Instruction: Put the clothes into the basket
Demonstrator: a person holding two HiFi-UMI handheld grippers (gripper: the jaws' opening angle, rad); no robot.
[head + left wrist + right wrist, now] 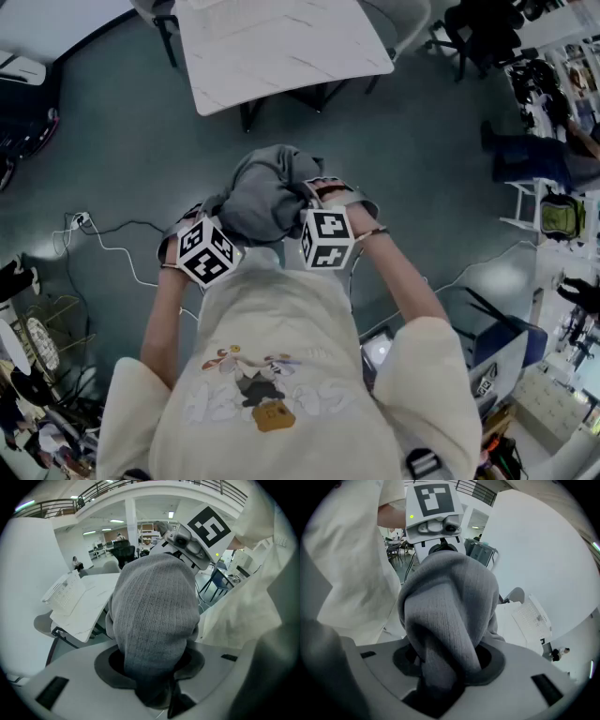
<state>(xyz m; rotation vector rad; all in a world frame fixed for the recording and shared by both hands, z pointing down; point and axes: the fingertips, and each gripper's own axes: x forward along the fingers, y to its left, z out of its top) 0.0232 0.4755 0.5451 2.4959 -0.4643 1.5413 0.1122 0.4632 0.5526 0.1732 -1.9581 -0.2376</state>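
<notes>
Right now you hold one grey knit garment (267,197) and two tools, one at each side of it. Your left tool (208,246) is clamped on a fold at the garment's left end. In the left gripper view the cloth bulges up out of the jaws and fills the middle of the picture. Your right tool (323,230) is clamped on a twisted fold at the right end, and in the right gripper view the knit rises out of the jaws in a thick hump. Each tool's view shows the other tool's marker cube just behind the bundle, so the two face each other closely, with the cloth bunched between them.

Both your forearms are bare and reach forward from cream sleeves, elbows bent, and the wrists draw in towards each other. Your right hand (361,217) wraps the right tool's grip.

The garment hangs in the air in front of your chest, above the teal floor (141,141) and short of the one white table (281,47). One white perforated basket (63,595) rests on that table, well apart from the garment. One white cable (103,246) trails over the floor to your left.
</notes>
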